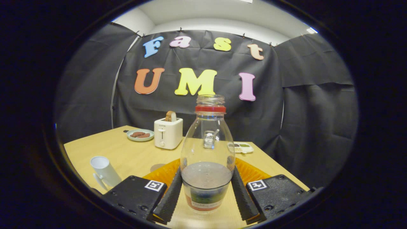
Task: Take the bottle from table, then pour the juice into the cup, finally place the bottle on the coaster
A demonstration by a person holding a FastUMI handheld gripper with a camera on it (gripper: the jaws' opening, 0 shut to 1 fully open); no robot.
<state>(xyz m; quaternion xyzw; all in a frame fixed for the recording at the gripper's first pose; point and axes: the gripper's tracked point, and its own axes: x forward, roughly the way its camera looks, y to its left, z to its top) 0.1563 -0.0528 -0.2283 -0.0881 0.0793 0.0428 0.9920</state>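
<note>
Between the claw [206, 194] fingers: bottle [207, 152], part-full; cup [105, 173] aside.

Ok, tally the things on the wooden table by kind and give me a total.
Clear plastic bottles with a red neck ring, held between the claw's fingers: 1
White mugs: 1
Orange ribbed coasters: 1
White toasters: 1
Pale green plates: 1
Small white trays: 1
Total: 6

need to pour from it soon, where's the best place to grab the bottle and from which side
Grip the bottle low on its straight lower body, coming level from the near side. It stands upright and uncapped; the shoulder above tapers and would slip. The gripper already brackets that part, a finger against each side.
</note>
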